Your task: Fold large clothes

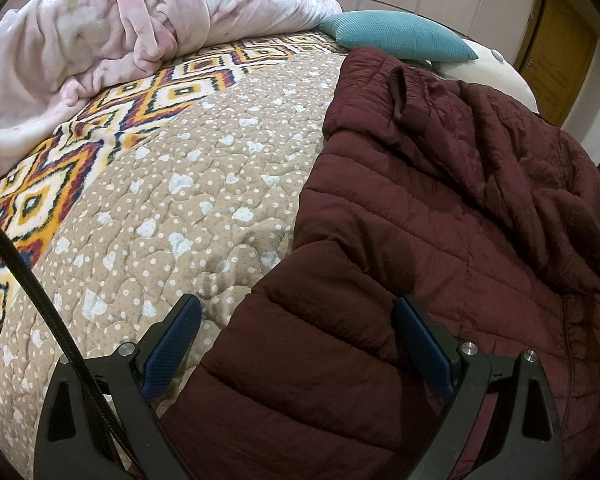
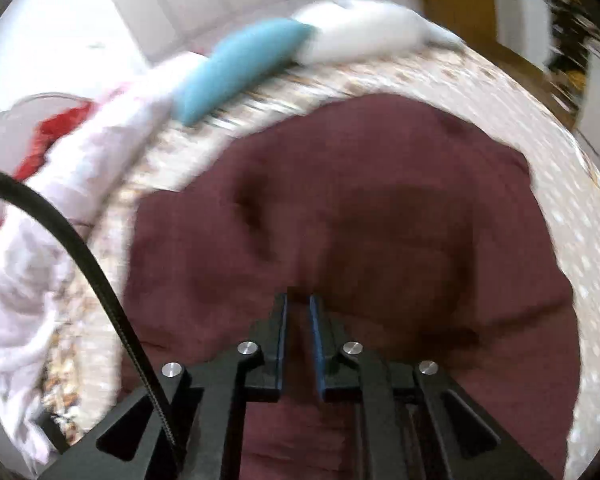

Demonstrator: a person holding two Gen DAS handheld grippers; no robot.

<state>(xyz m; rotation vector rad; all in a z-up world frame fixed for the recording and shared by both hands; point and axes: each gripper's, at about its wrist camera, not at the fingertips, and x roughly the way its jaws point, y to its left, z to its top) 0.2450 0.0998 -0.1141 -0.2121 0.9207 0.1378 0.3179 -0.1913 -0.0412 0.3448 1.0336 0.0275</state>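
Bed: one maroon jacket, two pillows.

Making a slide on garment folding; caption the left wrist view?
Left gripper, jaws open, poised over a maroon puffer jacket spread on a quilted bedspread.

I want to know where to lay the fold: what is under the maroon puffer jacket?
The maroon puffer jacket lies on a beige quilt with white dots and pale patches, which shows along its edges. Whatever sits directly beneath the jacket's middle is covered.
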